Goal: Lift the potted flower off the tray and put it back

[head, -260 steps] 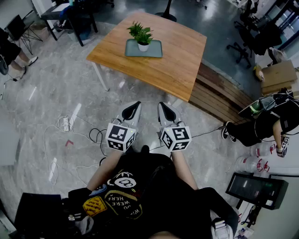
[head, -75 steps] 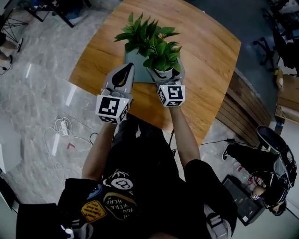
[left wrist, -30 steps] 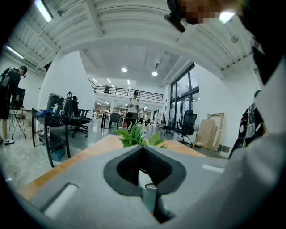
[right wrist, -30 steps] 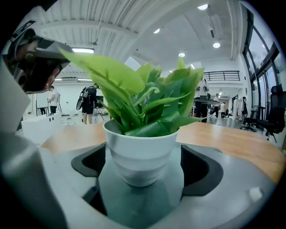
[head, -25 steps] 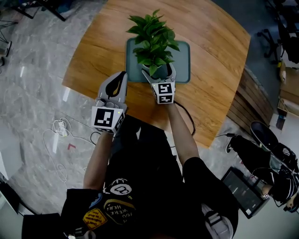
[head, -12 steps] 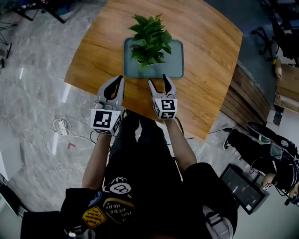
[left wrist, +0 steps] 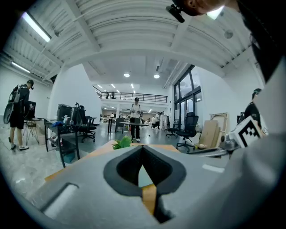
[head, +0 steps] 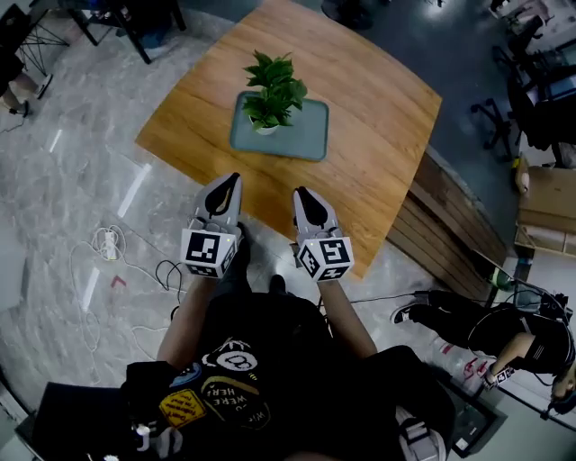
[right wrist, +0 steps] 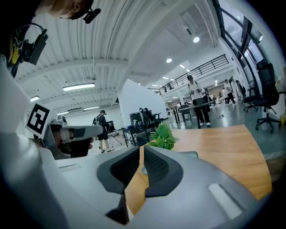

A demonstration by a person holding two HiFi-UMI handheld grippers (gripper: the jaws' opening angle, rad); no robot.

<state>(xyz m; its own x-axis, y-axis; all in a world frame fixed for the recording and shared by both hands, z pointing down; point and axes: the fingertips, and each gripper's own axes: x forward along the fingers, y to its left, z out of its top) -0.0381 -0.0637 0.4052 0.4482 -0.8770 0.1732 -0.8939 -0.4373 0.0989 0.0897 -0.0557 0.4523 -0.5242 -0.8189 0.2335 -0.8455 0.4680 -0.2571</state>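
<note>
The potted flower [head: 273, 90], green leaves in a small white pot, stands upright on the grey-green tray [head: 301, 142] on the wooden table [head: 378, 108]. Both grippers hang off the table's near edge, close to the person's body and well apart from the plant. My left gripper [head: 228, 180] is shut and holds nothing. My right gripper [head: 301, 193] has its jaws closing to shut, with nothing between them. The plant [left wrist: 121, 143] peeks over the tips in the left gripper view. In the right gripper view the plant [right wrist: 162, 135] and the tray [right wrist: 190, 154] lie beyond the tips.
White cables and a power strip [head: 103, 243] lie on the marble floor at the left. A slatted wooden bench [head: 450, 225] runs along the table's right side. A person [head: 504, 333] sits low at the right. A black desk [head: 117, 18] stands at the back left.
My right gripper has let go of the pot and its jaws have come together. Both grippers have drawn back off the table toward the body. The plant stays on the tray.
</note>
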